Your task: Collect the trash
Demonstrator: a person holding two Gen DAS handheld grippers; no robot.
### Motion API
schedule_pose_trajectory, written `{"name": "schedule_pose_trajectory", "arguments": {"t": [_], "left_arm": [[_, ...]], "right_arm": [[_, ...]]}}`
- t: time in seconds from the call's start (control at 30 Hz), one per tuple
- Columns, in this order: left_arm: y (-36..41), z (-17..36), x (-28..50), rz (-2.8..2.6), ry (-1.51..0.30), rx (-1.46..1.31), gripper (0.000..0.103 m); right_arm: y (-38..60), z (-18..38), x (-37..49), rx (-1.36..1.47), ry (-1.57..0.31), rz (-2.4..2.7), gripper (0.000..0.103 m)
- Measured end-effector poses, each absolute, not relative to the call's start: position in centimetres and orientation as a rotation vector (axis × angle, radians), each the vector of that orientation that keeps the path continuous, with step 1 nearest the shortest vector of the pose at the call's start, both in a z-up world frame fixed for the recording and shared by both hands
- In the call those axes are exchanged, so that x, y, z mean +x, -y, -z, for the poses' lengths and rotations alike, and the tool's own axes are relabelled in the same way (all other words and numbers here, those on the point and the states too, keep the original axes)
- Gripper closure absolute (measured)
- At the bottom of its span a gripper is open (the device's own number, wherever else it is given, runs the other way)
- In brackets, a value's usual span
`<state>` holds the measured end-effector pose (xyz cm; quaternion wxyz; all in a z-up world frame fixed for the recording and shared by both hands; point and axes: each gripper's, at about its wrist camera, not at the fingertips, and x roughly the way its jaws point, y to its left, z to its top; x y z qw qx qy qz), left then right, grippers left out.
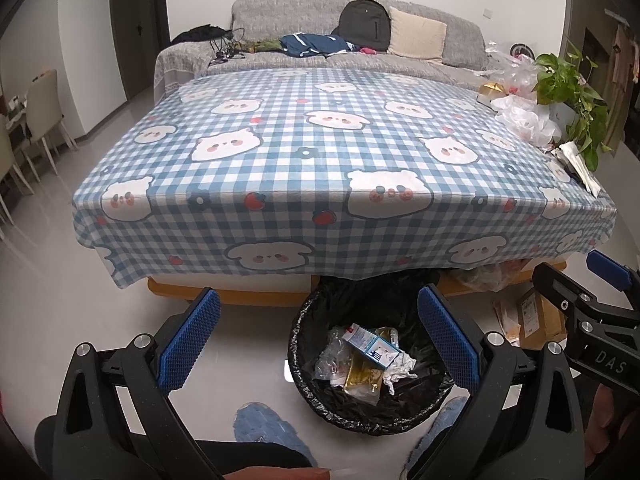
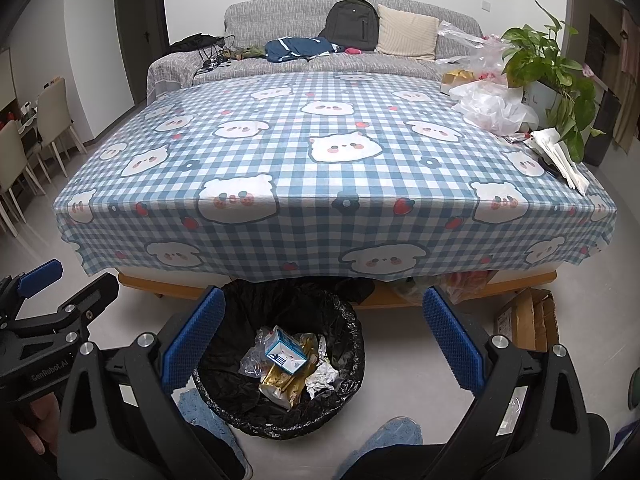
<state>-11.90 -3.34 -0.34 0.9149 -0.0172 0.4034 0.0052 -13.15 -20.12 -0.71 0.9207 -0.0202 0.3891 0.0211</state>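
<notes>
Directly ahead of both grippers, a low table (image 1: 560, 268) is seen, draped in a blue-and-white checked cloth (image 1: 320, 152) printed with cartoon animal faces and strawberries; its wooden edge shows beneath the hanging hem. Below and just in front of the left gripper (image 1: 320, 340), whose blue-padded fingers are spread wide with nothing held between them, a bin lined with a black bag (image 1: 304, 376) stands on the pale glossy floor, partly tucked under the table's near edge. Inside it, the collected trash is gathered: a small blue-and-white carton (image 1: 374, 346), a gold wrapper (image 1: 362, 374), clear plastic and crumpled white paper. The right gripper (image 2: 324, 344) is likewise released and empty, the bin lying low and slightly to the left between its fingers. Toward the far right of the tabletop, white and clear plastic bags (image 2: 492, 108), a small gold box (image 2: 458, 77), folded papers (image 2: 560, 156) and a potted trailing plant (image 2: 556, 64) are grouped. On the floor to the right of the right gripper, an opened cardboard box (image 2: 528, 320) is set beside the table. Beyond the table, a grey sofa (image 2: 280, 12) carries a dark backpack (image 2: 352, 26), a beige cushion (image 2: 406, 36), a navy garment and tangled cables. Far to the left, pale dining chairs (image 2: 54, 120) are visible. Blue fuzzy slippers (image 1: 260, 428) are seen on the floor beneath the grippers.
</notes>
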Motion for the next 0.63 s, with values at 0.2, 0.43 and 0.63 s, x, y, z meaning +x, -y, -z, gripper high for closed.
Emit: {"name": "schedule_pose_trajectory", "arguments": {"t": [0.2, 0.43, 0.63], "left_arm": [[3.49, 0.18, -12.00, -0.006, -0.820, -0.034, 0.006], [3.08, 0.18, -11.88, -0.001, -0.828, -0.054, 0.006], [3.01, 0.25, -11.89, 0.011, -0.829, -0.069, 0.006]], "right_arm": [[20.03, 0.79, -13.14, -0.043, -0.801, -0.044, 0.008], [20.20, 0.87, -12.90, -0.041, -0.802, -0.044, 0.008], [20.20, 0.81, -12.91, -0.041, -0.802, -0.044, 0.008]]}}
